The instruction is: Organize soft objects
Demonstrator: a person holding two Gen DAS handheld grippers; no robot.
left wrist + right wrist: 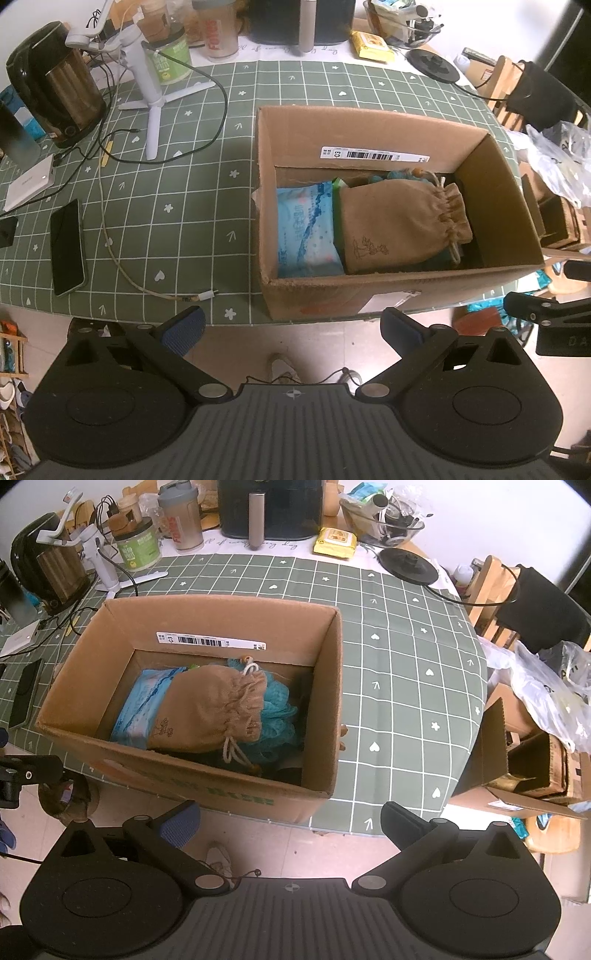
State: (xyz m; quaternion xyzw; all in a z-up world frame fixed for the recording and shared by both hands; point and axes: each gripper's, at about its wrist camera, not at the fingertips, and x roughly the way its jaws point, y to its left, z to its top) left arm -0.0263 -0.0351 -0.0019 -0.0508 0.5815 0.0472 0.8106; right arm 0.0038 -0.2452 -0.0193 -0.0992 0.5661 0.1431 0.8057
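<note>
Soft objects already sat inside the cardboard box at the near edge of the surface: a tan drawstring pouch lay on top, beside a blue wipes packet, with a teal mesh sponge under and behind the pouch. The left tongs and the right tongs both hung back off the near edge, above the floor, fingers wide apart and gripping nothing

Risk, as I judged it, lay mostly in the box's position. Its near wall stood close to the surface's rim, so a push from either tongs while reaching in might have nudged it over the edge. The pouch's loose cord trailed toward the near wall and could have snagged a finger and dragged the pouch out. On the left side, a phone and a charging cable lay near the rim too; a careless sweep might have knocked them off. No loose soft item showed outside the box, unless the yellow packet at the far side counted
</note>
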